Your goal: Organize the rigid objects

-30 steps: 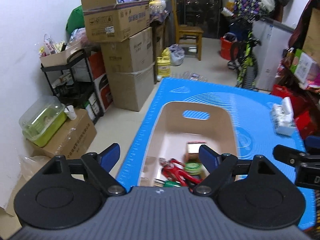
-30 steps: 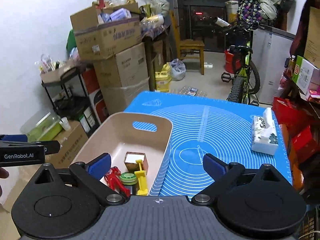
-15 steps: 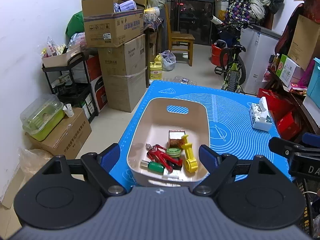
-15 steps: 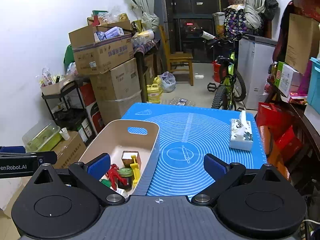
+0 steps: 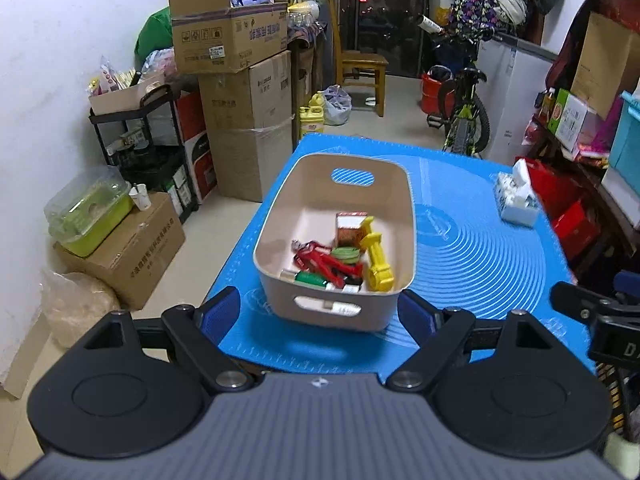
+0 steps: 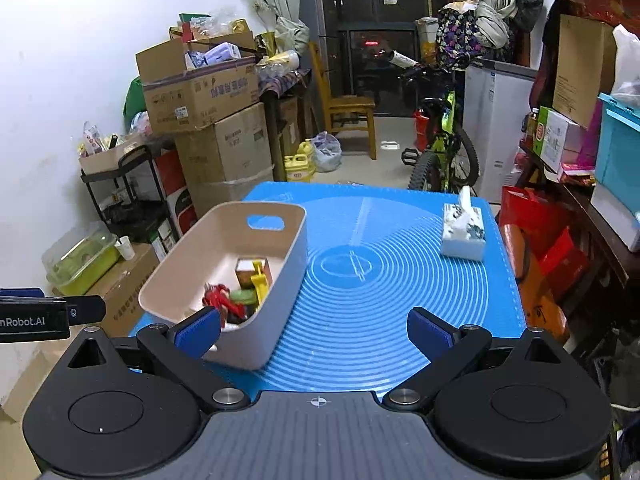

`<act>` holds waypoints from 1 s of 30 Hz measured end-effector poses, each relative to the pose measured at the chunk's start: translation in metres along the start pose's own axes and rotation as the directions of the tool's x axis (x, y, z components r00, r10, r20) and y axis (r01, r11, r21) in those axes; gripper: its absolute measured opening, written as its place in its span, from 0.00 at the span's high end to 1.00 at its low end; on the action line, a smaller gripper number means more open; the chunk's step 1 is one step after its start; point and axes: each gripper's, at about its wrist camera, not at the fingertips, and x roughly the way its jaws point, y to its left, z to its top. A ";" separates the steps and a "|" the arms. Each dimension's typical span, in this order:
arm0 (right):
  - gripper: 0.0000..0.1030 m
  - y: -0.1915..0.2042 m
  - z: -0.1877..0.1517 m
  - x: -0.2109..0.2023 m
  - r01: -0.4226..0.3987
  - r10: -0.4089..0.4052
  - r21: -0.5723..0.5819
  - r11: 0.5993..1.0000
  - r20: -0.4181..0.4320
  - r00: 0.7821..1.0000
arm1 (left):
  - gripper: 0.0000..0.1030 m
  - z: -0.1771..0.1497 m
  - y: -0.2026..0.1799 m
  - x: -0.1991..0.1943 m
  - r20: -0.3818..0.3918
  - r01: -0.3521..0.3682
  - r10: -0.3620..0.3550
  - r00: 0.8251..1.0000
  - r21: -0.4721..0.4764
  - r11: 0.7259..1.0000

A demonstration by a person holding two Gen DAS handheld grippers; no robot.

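**Bin loaded, both grippers empty**

I see the beige bin [image 5: 276, 216] sitting on the blue mat [image 5: 480, 264] that covers the counter, toward the mat's left side. Its long axis runs away from me, with one handle cutout at the far end and one at the near end. All the contents are bunched in the near half:
- a yellow toy [image 5: 377, 258], long axis running near-to-far along the right wall
- a red toy [image 5: 320, 259], lying roughly crosswise on the floor of the bin
- a green round piece [image 5: 347, 254] between the red and yellow toys
- a small brown box [image 5: 349, 229] just behind them, upright
- a green cylinder [image 5: 306, 278] at the near wall, lying on its side

From the right wrist view the bin's near wall hides most of the pile; only the tops show. Something small and dark beside the green cylinder is too small for me to identify.

My left hand-held gripper [image 5: 320, 314] has its jaws spread wide with nothing between them, just short of the bin's near end. My right hand-held gripper [image 6: 316, 330] is also spread wide and empty over the mat's near edge, its left finger [image 6: 198, 330] overlapping the bin's near corner in view; I cannot tell whether it touches.

A tissue box [image 6: 463, 232] stands well apart on the mat's far right.
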 end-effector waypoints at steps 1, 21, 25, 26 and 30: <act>0.04 0.000 -0.005 0.000 -0.001 0.001 -0.004 1.000 -0.005 1.000 | 0.17 -0.005 0.000 0.001 -0.001 -0.006 0.006 1.000 0.004 1.000; 0.04 -0.004 -0.071 0.006 0.028 -0.028 -0.053 0.998 -0.002 1.000 | 0.17 -0.069 -0.008 0.032 -0.011 0.005 -0.004 1.000 0.030 1.000; 0.04 -0.006 -0.075 0.006 0.022 -0.021 -0.053 0.998 0.012 1.000 | 0.17 -0.077 -0.008 0.038 -0.012 0.007 -0.007 1.000 0.027 1.000; 0.04 -0.006 -0.076 0.006 0.021 -0.020 -0.056 0.998 0.015 1.000 | 0.17 -0.077 -0.008 0.039 -0.012 0.007 -0.007 1.000 0.025 1.000; 0.04 -0.004 -0.077 0.006 0.020 -0.018 -0.067 0.998 0.024 1.000 | 0.17 -0.081 -0.009 0.043 -0.013 0.011 -0.010 1.000 0.023 1.000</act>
